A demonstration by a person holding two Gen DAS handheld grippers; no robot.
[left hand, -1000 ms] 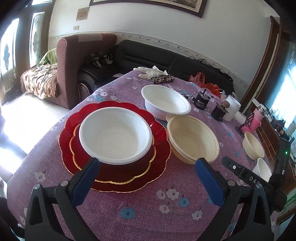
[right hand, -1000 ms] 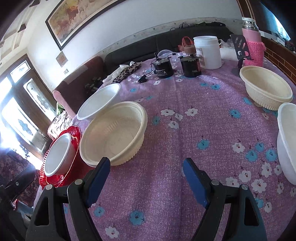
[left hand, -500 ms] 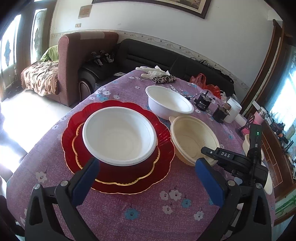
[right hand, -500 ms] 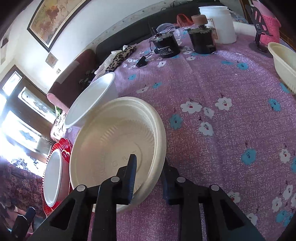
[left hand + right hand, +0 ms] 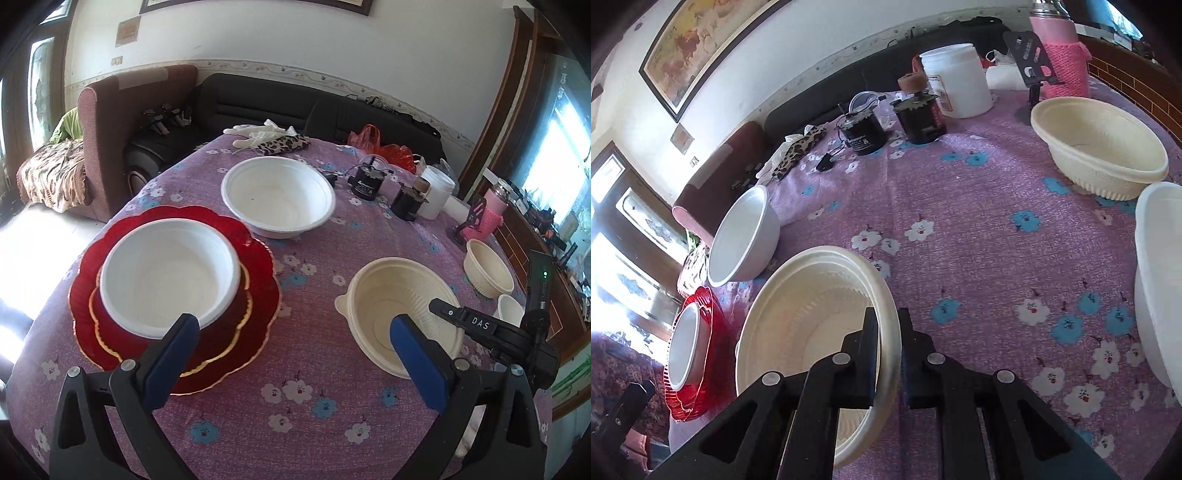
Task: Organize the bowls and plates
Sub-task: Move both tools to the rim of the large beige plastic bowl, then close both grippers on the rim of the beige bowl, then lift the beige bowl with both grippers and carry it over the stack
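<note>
A white bowl was cut off by the right wrist view's right edge. Gripper arms hid the cream bowl's near rim. Labels on two dark canisters were too small to read.

Cream ribbed bowl, upright, its near rim pinched between the right gripper pads. Two stacked red scalloped plates carry a white bowl at left. A second white bowl stands behind. A smaller cream bowl and another white bowl sit at right.
</note>
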